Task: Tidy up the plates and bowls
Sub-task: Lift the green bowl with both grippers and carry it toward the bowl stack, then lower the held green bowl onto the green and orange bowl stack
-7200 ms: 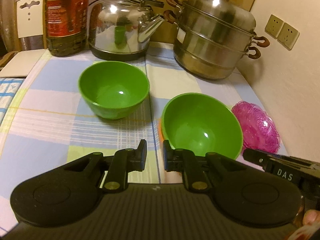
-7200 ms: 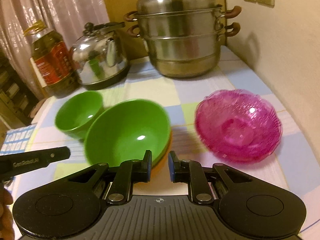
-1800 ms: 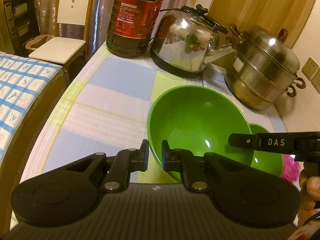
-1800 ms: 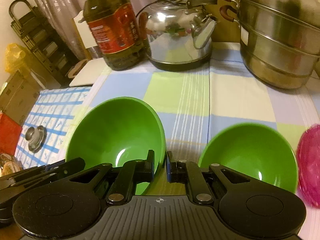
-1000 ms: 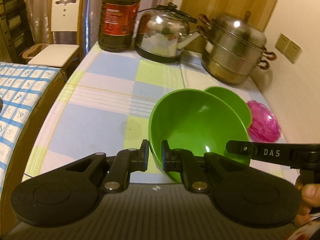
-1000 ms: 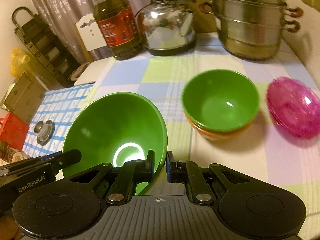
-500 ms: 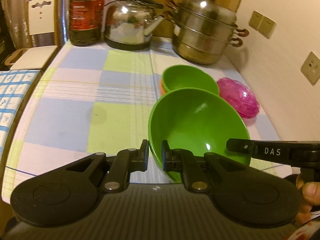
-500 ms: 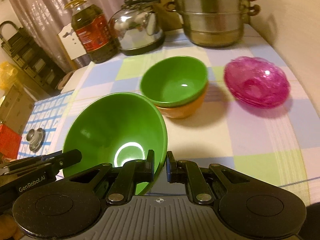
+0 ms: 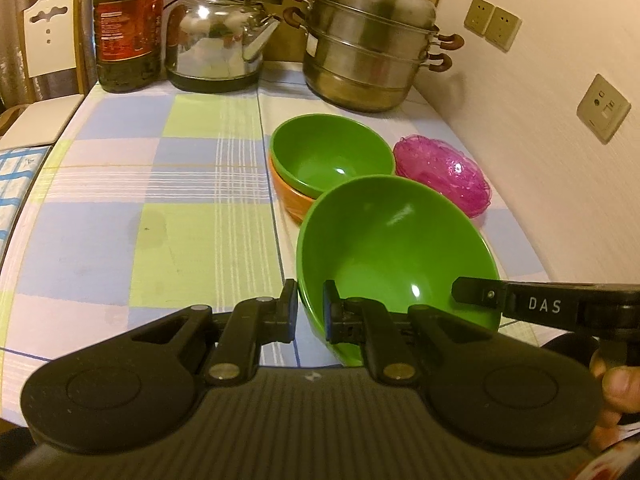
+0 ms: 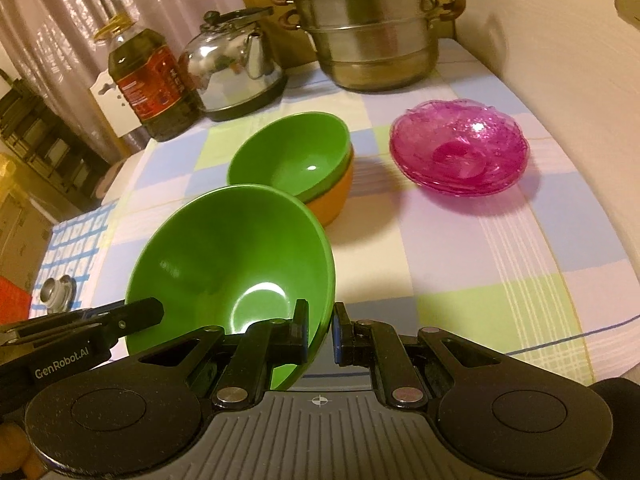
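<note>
The large green bowl (image 9: 396, 248) hides part of the stacked green bowl (image 9: 332, 156) and orange bowl (image 9: 290, 200) behind it. Its near rim sits clamped in the left gripper (image 9: 310, 312), its opposite rim in the right gripper (image 10: 320, 328). Both point steeply downward, holding it above the checked tablecloth (image 9: 160, 184).

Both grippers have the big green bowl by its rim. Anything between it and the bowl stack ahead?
Nothing visible. The held bowl hangs just short of the stack, a green bowl nested in an orange one, with only bare tablecloth between. The pink dishes sit beside the stack, and the pot, kettle and bottle stand behind it.
</note>
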Available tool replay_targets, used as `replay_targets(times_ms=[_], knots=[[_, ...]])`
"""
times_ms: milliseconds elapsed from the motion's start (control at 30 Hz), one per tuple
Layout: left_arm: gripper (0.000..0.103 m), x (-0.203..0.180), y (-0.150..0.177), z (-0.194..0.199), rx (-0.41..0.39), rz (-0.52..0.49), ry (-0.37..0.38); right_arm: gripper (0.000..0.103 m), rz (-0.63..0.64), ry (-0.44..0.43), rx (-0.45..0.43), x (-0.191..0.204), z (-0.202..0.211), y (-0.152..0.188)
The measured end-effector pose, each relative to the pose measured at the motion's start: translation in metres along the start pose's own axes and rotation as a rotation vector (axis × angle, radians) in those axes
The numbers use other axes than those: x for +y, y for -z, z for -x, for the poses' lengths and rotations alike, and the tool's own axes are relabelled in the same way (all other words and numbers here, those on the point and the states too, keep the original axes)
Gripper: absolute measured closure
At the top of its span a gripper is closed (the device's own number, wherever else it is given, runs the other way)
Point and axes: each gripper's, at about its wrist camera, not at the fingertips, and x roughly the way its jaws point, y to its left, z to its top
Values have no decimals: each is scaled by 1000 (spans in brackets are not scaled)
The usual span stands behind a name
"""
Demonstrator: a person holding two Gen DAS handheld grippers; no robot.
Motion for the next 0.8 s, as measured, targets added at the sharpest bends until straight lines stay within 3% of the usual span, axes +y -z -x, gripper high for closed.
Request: replay_targets(times_ms=[800], knots=[[92,-9,-35,-6,-44,-7,35,92,-18,11,-57,-7,11,-34]])
